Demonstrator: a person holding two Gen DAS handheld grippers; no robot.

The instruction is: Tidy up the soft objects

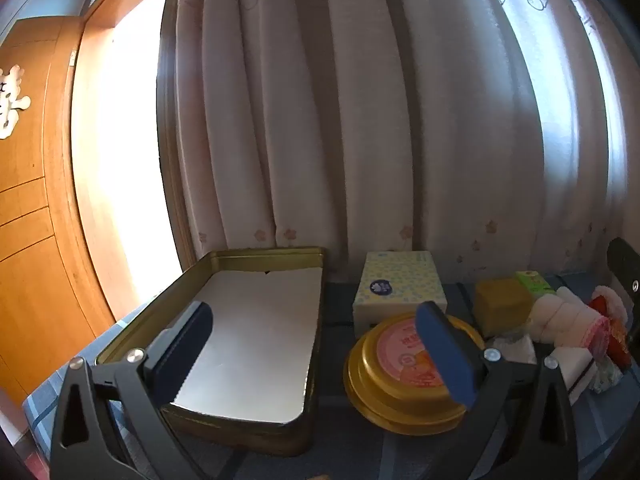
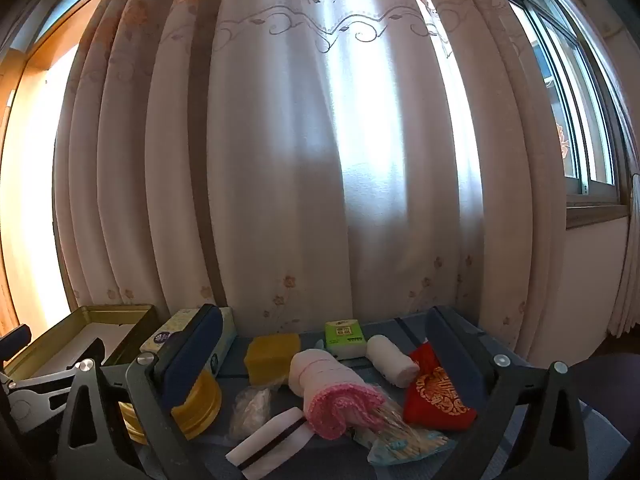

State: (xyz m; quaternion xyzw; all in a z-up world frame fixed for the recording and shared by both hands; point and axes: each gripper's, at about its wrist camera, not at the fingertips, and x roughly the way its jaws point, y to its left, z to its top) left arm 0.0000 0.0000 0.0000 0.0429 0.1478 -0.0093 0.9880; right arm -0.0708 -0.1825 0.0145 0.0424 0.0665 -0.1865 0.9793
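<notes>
An open gold tin box [image 1: 256, 344] with a white lining sits at the left; it also shows in the right wrist view [image 2: 80, 336]. My left gripper [image 1: 316, 356] is open and empty, above the box's right rim. My right gripper [image 2: 324, 360] is open and empty over a pile of soft things: a pink-edged rolled towel [image 2: 332, 388], a white roll [image 2: 392, 360], a red embroidered pouch [image 2: 436, 396], a yellow sponge [image 2: 272, 354], a white folded cloth with a dark band [image 2: 272, 444] and a small clear bag [image 2: 250, 410].
A tissue box [image 1: 400, 288], a round gold tin [image 1: 396, 376], a green tissue pack [image 2: 345, 338] and a bag of cotton swabs [image 2: 404, 440] lie on the blue checked table [image 1: 340, 440]. A curtain [image 2: 320, 160] hangs close behind. A wooden door [image 1: 28, 220] stands at left.
</notes>
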